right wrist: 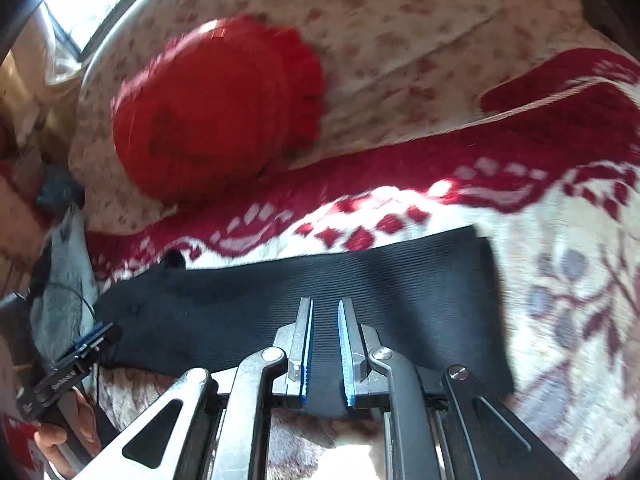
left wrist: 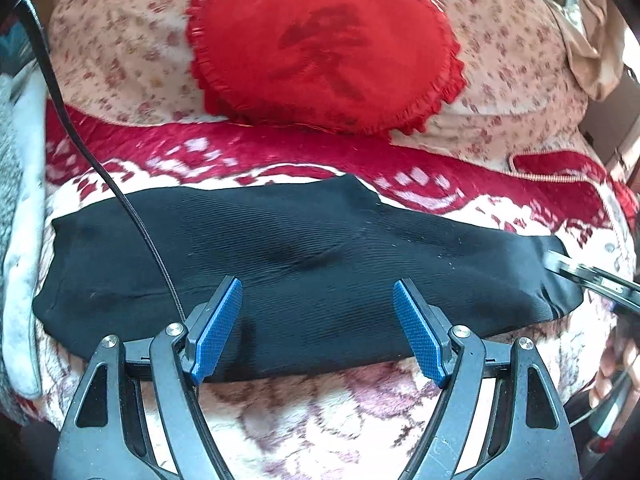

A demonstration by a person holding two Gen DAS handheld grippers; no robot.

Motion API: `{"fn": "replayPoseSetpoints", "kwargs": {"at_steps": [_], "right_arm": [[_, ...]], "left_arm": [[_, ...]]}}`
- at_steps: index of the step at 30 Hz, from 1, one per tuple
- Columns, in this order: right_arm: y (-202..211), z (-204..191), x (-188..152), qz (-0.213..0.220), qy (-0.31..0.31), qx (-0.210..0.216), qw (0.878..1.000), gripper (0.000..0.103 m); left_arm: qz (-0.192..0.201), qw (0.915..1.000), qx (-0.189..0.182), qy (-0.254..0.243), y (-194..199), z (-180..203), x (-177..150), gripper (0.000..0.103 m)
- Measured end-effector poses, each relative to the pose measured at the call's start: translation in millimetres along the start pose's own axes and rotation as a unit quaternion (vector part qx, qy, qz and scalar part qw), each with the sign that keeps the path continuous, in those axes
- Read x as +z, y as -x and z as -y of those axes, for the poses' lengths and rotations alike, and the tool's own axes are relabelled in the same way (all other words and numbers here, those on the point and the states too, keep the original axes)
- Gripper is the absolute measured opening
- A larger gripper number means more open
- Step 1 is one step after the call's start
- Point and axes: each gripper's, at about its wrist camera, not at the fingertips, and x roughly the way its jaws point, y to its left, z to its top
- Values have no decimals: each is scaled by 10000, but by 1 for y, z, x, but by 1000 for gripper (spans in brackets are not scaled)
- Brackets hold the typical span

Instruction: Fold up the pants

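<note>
Black ribbed pants (left wrist: 300, 248) lie folded lengthwise in a long strip across a red-and-white patterned blanket (left wrist: 304, 420). My left gripper (left wrist: 317, 284) hovers open over the strip's near edge, its blue pads wide apart with nothing between them. In the right wrist view the pants (right wrist: 380, 280) end in a straight edge at the right. There my right gripper (right wrist: 325, 302) hangs over the cloth, its jaws a narrow slit apart and holding nothing. The right gripper (left wrist: 592, 276) also shows at the pants' right end, the left gripper (right wrist: 80, 356) at their left end.
A round red frilled cushion (left wrist: 320, 48) rests on a floral bedcover (left wrist: 500, 60) behind the pants. A black cable (left wrist: 132, 208) crosses the pants' left part. Grey-white cloth (left wrist: 20, 220) lies at the left edge. A hand (left wrist: 616, 364) holds the right gripper.
</note>
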Motion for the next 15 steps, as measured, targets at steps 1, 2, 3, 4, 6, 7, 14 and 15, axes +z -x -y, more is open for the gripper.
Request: {"fn": "replayPoseSetpoints", "kwargs": {"at_steps": [1, 2, 3, 4, 6, 7, 14, 15], "right_arm": [[-11, -3, 3, -96, 60, -42, 9999, 10], [-25, -4, 5, -200, 127, -119, 9996, 10], [-35, -4, 7, -264, 161, -249, 9992, 10], [-44, 1, 9, -296, 194, -353, 9987, 10], [-53, 5, 16, -114, 233, -427, 9987, 10], [-56, 6, 19, -62, 204, -471, 9987, 10], [-50, 6, 32, -158, 229, -514, 9983, 10], [-44, 4, 30, -169, 232, -493, 9984, 10]], "left_arm": [[-39, 10000, 31, -58, -4, 3, 0, 78], [-101, 9999, 69, -121, -9, 5, 0, 78], [-195, 9996, 122, -171, -16, 7, -1, 78], [-263, 9993, 166, -202, -22, 8, -2, 78], [-319, 9987, 282, -285, -31, 10, -4, 78], [-320, 9984, 333, -317, -34, 11, -4, 78], [-333, 9975, 462, -409, -37, 15, -3, 78], [-327, 9976, 447, -404, -36, 15, -3, 78]]}}
